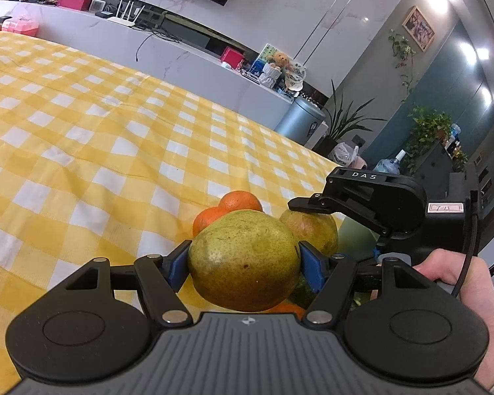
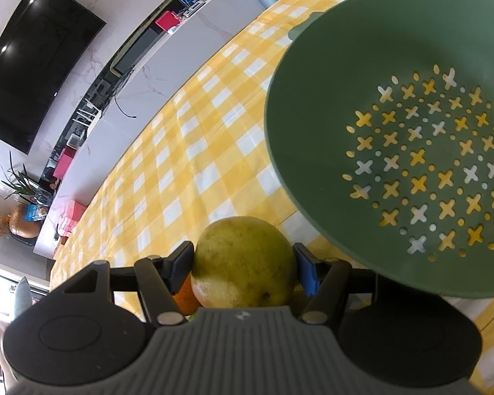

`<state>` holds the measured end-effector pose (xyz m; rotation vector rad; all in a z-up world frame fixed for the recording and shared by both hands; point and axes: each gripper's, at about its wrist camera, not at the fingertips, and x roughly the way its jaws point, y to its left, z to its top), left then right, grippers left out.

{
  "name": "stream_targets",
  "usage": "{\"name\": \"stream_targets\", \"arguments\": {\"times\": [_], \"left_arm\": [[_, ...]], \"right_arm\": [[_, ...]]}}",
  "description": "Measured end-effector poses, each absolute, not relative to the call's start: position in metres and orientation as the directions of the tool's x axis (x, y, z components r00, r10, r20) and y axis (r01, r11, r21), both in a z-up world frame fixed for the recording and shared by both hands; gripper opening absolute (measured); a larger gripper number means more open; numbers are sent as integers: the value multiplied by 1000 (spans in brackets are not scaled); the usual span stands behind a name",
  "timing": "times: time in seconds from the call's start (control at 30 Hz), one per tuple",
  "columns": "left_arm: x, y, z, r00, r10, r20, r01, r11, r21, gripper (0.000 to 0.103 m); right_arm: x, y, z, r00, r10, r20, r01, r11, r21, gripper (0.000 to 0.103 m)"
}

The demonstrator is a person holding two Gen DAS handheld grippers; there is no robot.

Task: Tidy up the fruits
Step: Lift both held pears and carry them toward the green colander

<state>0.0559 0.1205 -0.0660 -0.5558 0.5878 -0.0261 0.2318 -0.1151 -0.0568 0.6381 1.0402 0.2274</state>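
A green-yellow pear [image 1: 243, 263] sits between the blue pads of my left gripper [image 1: 243, 266], which is shut on it and holds it above a small pile of oranges [image 1: 233, 209]. Just behind to the right is a second pear [image 1: 313, 230], with the upper finger [image 1: 308, 204] of my right gripper lying on top of it. In the right wrist view my right gripper [image 2: 243, 268] is shut on that pear [image 2: 243, 263]. An orange [image 2: 184, 294] peeks out below it. A green colander [image 2: 395, 131] with cross-shaped holes stands close on the right, with nothing seen inside.
A yellow-and-white checked cloth [image 1: 98, 131] covers the table, bare to the left and far side. A person's hand [image 1: 457, 283] grips the right tool's handle. Beyond the table edge are a long white counter [image 1: 194, 56], a grey bin [image 1: 301, 118] and potted plants [image 1: 345, 121].
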Motion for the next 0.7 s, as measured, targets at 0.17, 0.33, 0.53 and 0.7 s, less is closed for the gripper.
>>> {"name": "stream_targets", "arguments": {"times": [0.17, 0.33, 0.53, 0.7], "left_arm": [[56, 123, -65, 843, -183, -505, -127, 846, -517, 78], [55, 123, -64, 848, -193, -493, -114, 843, -526, 78], [50, 125, -54, 878, -202, -435, -79, 833, -547, 78], [49, 122, -35, 895, -237, -377, -18, 827, -562, 78]], "right_arm": [[230, -115, -51, 519, 491, -700, 88, 783, 615, 62], [228, -116, -48, 531, 509, -678, 68, 772, 632, 62], [221, -121, -40, 551, 561, -618, 16, 734, 679, 62], [211, -139, -25, 580, 627, -520, -10, 644, 765, 62]]}}
